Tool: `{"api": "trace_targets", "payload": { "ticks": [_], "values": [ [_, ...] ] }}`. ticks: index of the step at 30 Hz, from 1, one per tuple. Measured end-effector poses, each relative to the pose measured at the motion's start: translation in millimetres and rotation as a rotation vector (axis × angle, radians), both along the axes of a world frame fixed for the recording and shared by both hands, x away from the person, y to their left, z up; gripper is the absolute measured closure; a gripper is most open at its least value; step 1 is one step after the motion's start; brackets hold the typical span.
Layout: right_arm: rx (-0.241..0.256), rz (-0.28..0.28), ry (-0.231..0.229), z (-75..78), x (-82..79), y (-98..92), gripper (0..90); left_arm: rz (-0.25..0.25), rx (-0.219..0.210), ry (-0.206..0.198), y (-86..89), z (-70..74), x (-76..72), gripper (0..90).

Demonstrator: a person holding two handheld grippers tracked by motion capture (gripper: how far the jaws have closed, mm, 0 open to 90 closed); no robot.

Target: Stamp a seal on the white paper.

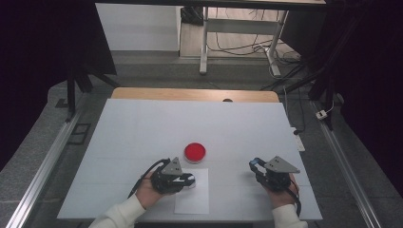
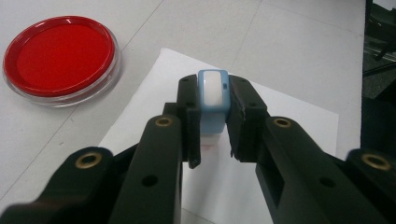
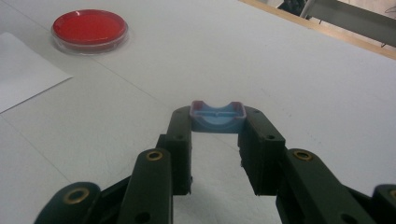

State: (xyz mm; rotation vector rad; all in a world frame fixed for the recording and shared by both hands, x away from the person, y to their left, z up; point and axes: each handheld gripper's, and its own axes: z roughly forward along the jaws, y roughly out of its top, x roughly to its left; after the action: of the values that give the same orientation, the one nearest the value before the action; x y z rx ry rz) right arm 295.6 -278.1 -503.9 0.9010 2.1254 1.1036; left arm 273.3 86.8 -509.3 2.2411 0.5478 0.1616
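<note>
A light-blue stamp [image 2: 213, 100] with a white top is pinched upright by the left gripper [image 2: 213, 122] over the paper [image 2: 289, 116], its base hidden by the jaws. Beside the paper sits a red pad [image 2: 60, 53]. A blue cap [image 3: 217, 116] is clamped by the right gripper [image 3: 217, 135].

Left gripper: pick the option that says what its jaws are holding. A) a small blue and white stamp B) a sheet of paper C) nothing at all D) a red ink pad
A: in the left gripper view the left gripper is shut on the small blue and white stamp above the sheet of paper, while the red ink pad lies apart on the table.
</note>
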Motion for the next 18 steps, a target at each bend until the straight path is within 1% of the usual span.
{"api": "trace_targets", "payload": {
  "ticks": [2,7,12,13,18],
  "values": [
    [0.000,0.000,0.000,0.0,0.0,0.1,65.8,0.001,0.003,-0.007,-0.2,0.2,-0.5,75.8],
    [0.000,0.000,0.000,0.1,-0.1,0.1,65.7,-0.003,0.008,-0.008,-0.8,0.0,-0.8,75.8],
    [0.000,0.000,-0.001,0.2,-0.1,-0.1,65.7,-0.007,0.027,-0.021,-3.0,0.0,-2.3,75.9],
    [-0.004,0.000,0.001,0.5,-0.2,-0.4,65.7,-0.011,0.037,-0.025,-3.0,0.4,-2.4,75.8],
    [-0.001,0.000,-0.001,0.3,-0.3,0.0,65.7,-0.011,0.046,-0.026,-4.0,1.1,-2.7,75.9]
  ]
}}
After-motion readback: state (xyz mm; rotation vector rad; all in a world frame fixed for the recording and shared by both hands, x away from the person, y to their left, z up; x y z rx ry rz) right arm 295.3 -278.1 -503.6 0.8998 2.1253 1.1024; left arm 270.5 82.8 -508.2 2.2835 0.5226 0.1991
